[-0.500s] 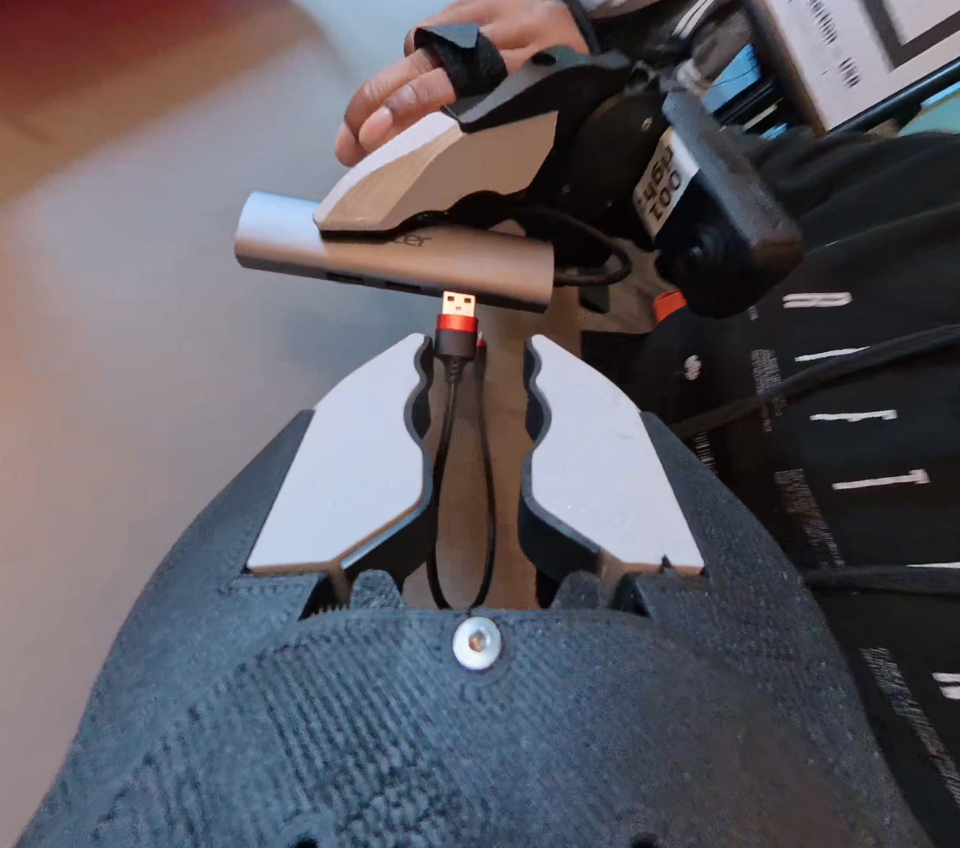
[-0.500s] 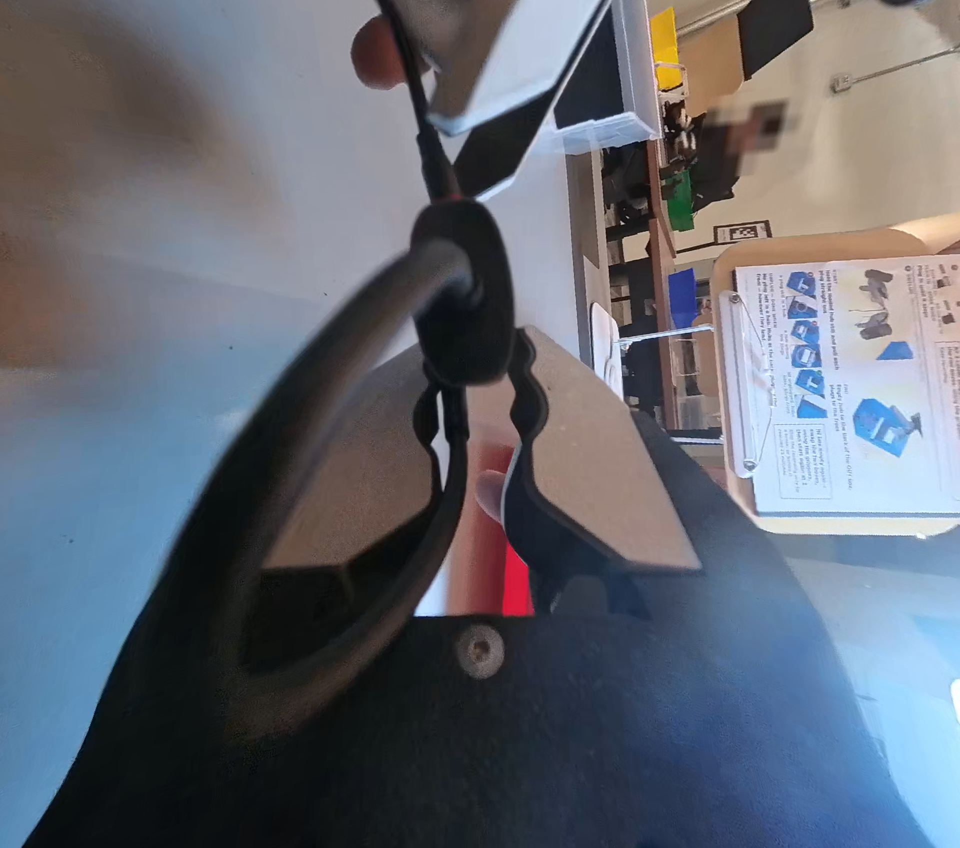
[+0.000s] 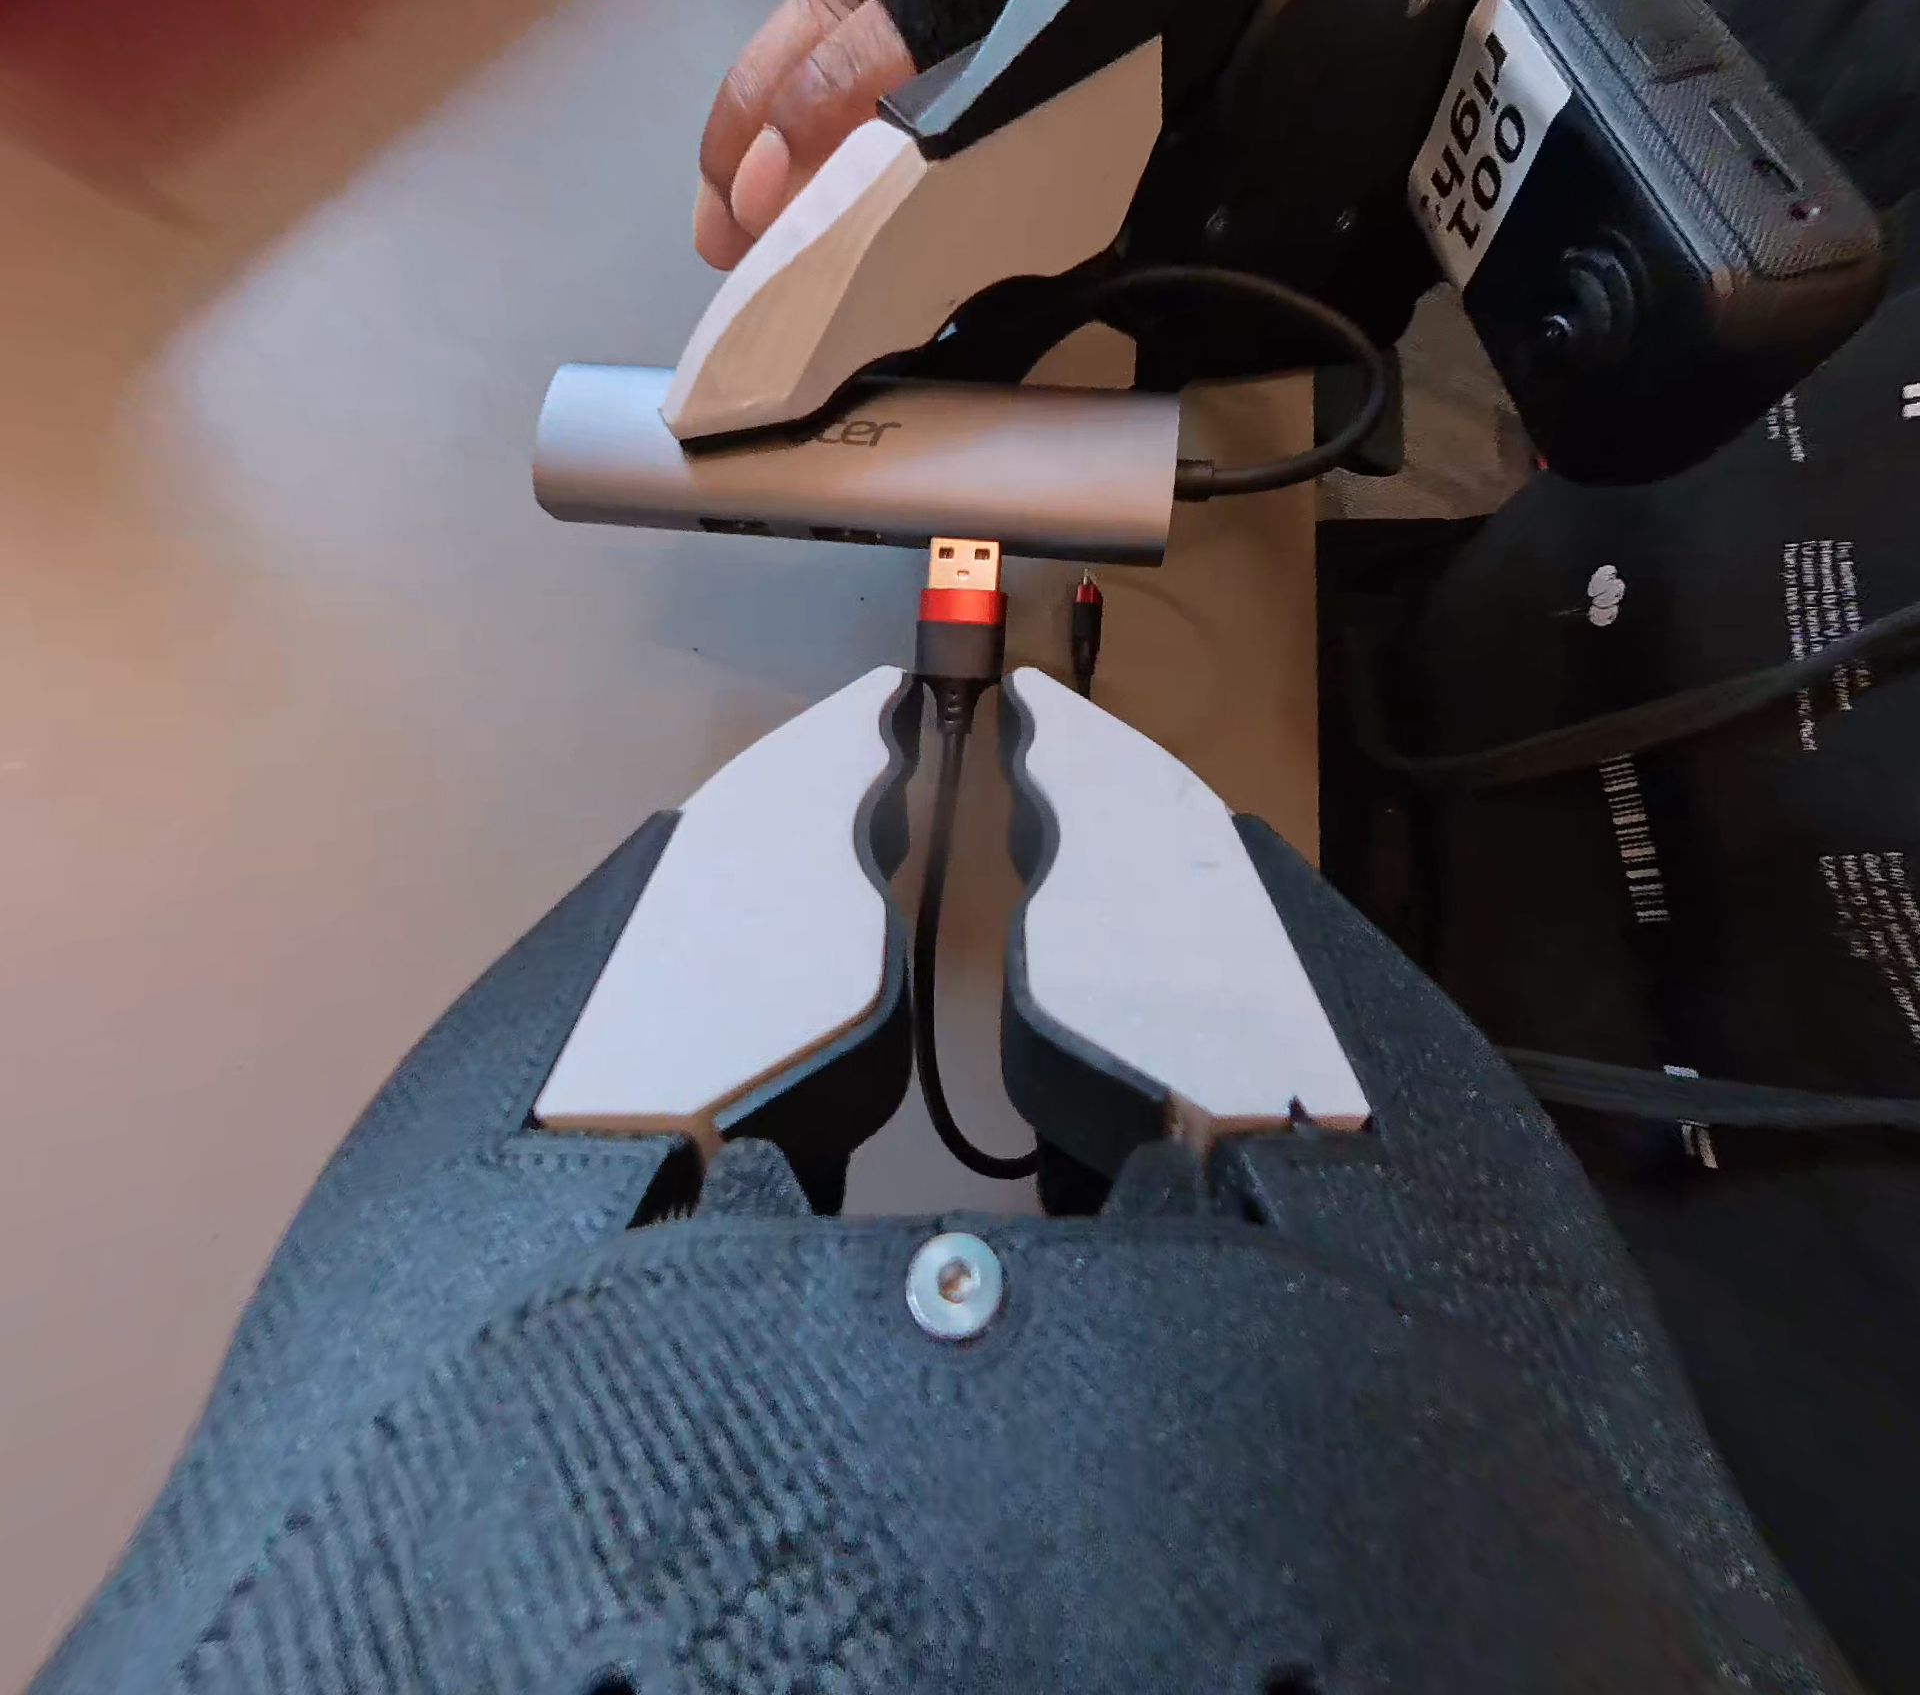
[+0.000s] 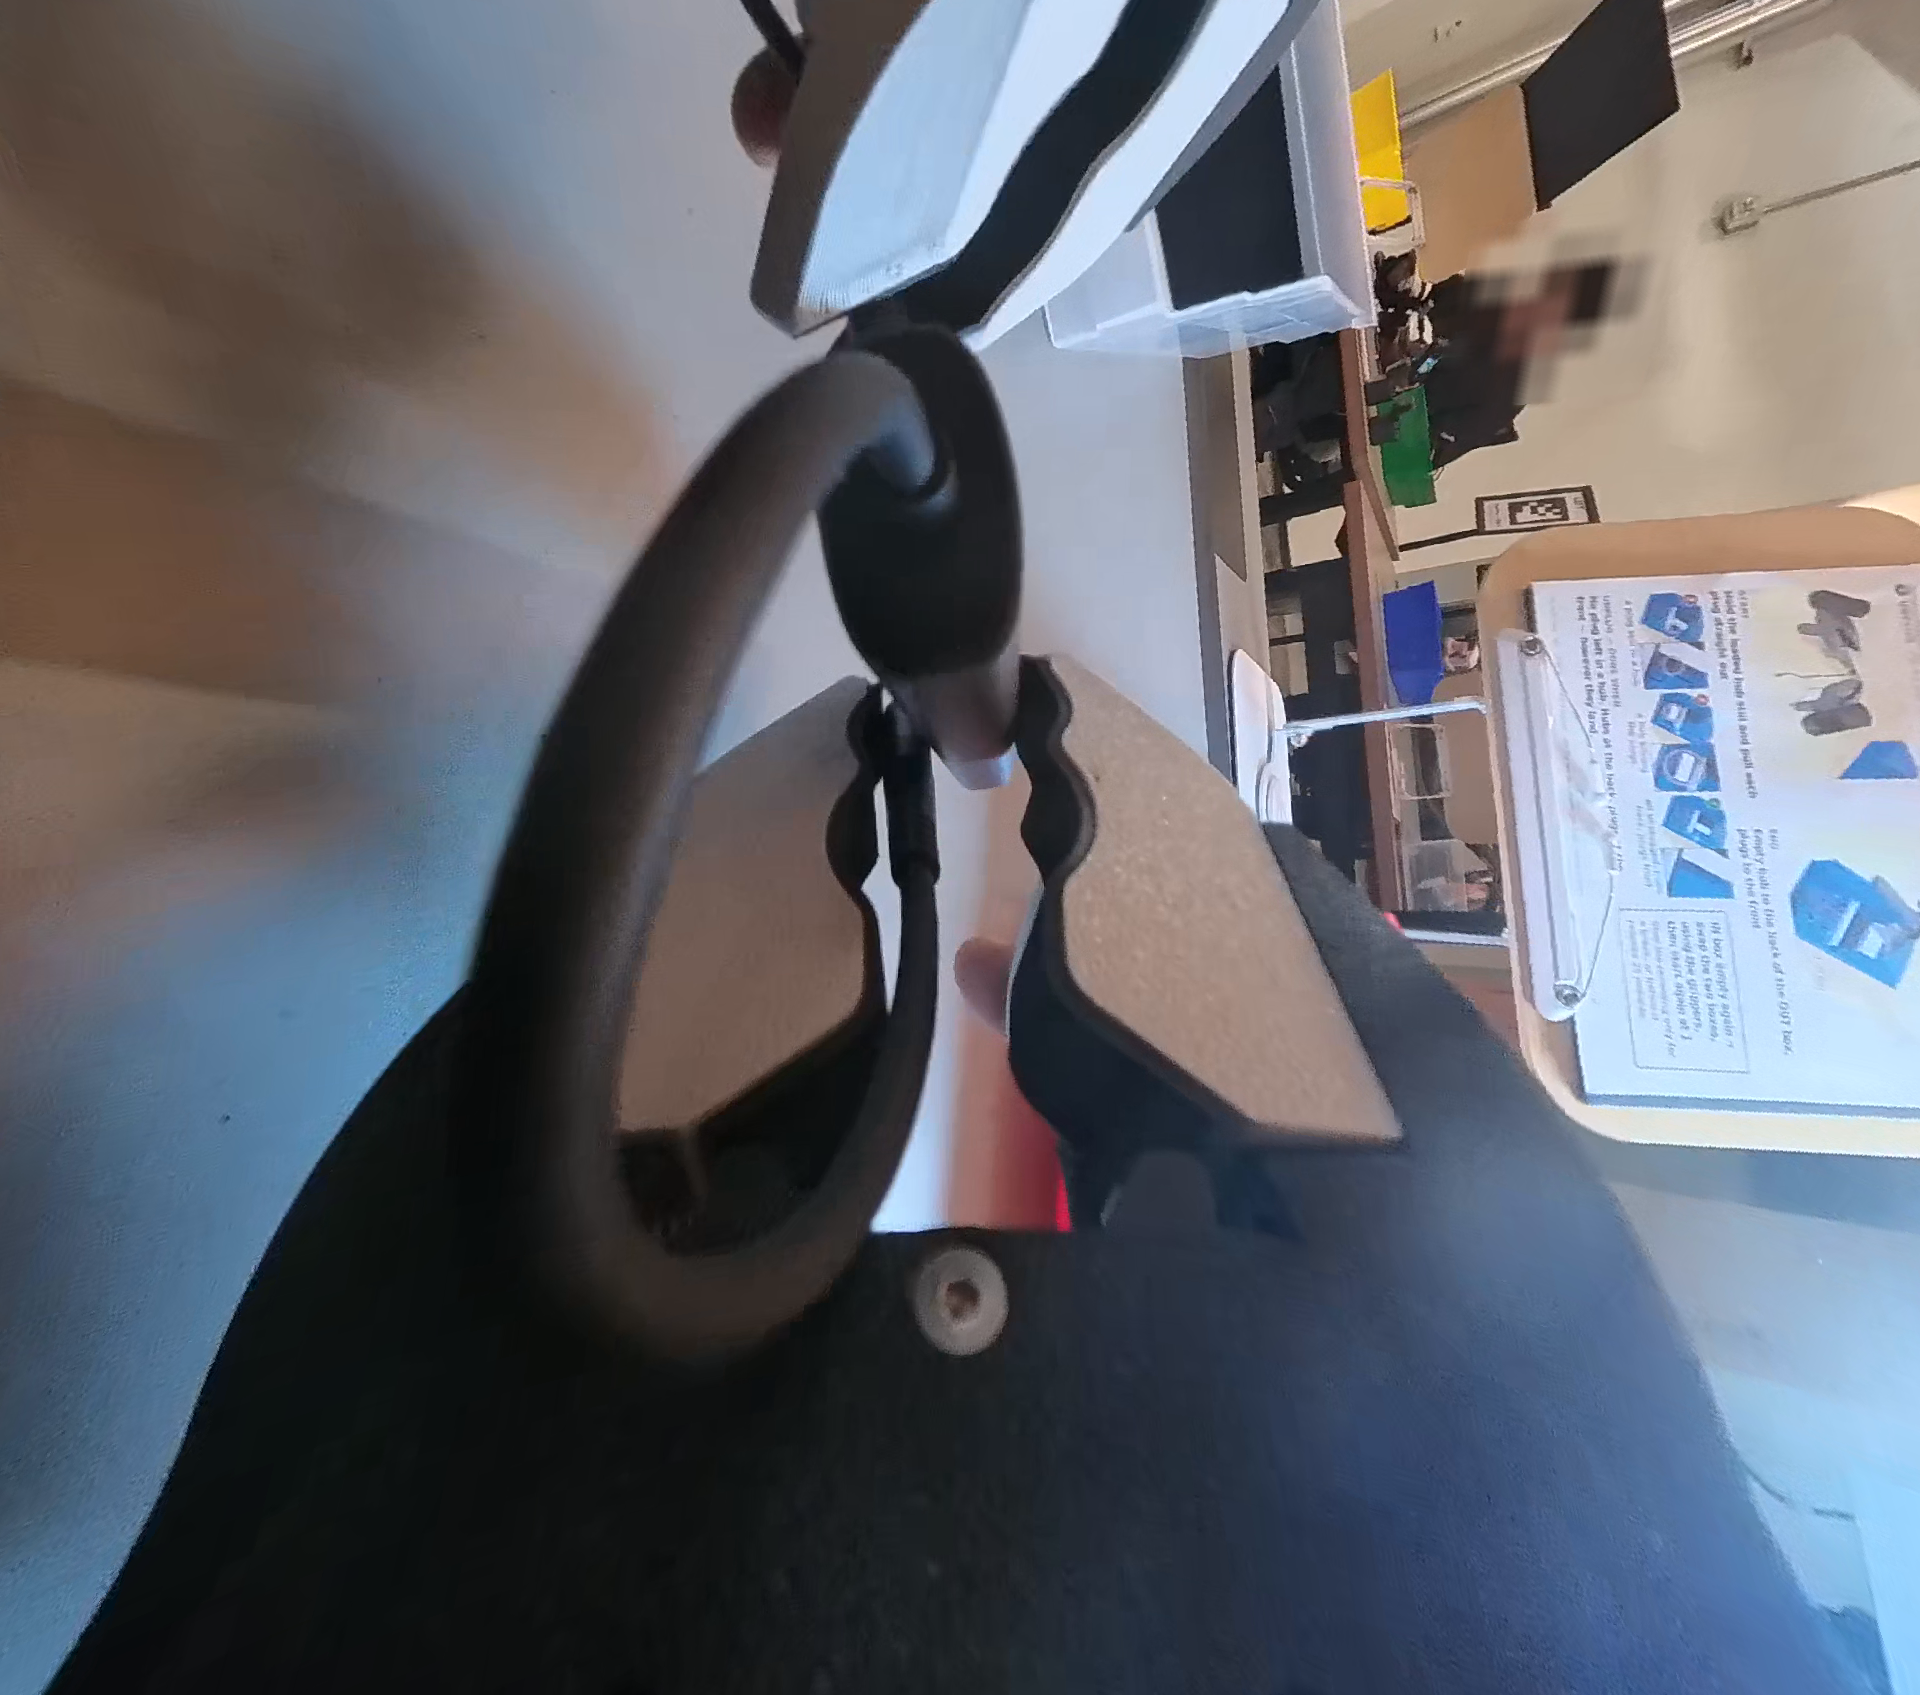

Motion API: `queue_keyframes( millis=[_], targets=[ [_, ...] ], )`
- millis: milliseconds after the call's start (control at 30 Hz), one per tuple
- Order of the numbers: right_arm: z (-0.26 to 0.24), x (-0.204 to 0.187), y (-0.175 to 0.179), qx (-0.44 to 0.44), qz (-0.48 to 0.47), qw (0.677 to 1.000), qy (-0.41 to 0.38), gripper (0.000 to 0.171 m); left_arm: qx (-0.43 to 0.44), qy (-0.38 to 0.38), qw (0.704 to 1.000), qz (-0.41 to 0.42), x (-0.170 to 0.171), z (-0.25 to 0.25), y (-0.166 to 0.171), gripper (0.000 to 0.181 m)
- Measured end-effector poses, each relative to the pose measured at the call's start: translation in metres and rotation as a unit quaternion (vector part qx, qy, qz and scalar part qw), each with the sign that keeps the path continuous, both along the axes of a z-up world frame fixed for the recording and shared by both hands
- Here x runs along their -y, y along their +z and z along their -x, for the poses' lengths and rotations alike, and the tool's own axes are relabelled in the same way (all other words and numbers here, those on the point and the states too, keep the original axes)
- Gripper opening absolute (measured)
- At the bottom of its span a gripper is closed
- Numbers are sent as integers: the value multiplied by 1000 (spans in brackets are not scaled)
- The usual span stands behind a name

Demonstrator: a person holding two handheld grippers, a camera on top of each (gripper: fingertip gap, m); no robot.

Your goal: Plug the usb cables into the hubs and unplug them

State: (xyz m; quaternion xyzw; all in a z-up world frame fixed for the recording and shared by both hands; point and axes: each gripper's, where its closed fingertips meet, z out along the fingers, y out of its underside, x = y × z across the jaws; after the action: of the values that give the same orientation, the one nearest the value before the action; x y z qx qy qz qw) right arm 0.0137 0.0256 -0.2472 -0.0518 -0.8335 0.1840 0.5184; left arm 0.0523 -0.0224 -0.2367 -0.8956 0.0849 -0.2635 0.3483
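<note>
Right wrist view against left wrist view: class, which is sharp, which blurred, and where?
Left wrist view: USB plug and hub are sharp; table smears at the left edge. Right wrist view: hub end and looping cable are soft, too near the lens; the background poster is crisper.

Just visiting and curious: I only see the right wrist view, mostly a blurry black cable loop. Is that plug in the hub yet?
Observer: Not fully. In the left wrist view the plug touches the grey hub's edge, with most of its gold metal showing.
Operator: What holds the plug?
Observer: The left gripper, its jaws closed on the plug's black body.
Operator: Are other sockets free?
Observer: Two empty sockets sit left of the plug.
</note>
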Motion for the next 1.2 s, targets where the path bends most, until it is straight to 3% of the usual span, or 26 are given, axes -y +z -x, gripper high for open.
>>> queue_keyframes(
  millis=[367, 633, 867, 1200],
  targets=[
    [4, -10, -2, -20, -82, 996, -28, 25, 65, 24, 994, 89, -8, -4, 2, 13],
    [3, -13, 3, -4, -17, 999, -29, 26, 95, 24, 993, 68, -13, 1, 12, 10],
    [-5, -2, 2, 3, -14, 1000, 7, 29, 123, 47, 989, 75, -10, 6, 4, 10],
    [-16, 17, 3, -18, -48, 996, 69, 18, 113, 28, 989, 94, 2, 1, 0, 10]
  ],
)
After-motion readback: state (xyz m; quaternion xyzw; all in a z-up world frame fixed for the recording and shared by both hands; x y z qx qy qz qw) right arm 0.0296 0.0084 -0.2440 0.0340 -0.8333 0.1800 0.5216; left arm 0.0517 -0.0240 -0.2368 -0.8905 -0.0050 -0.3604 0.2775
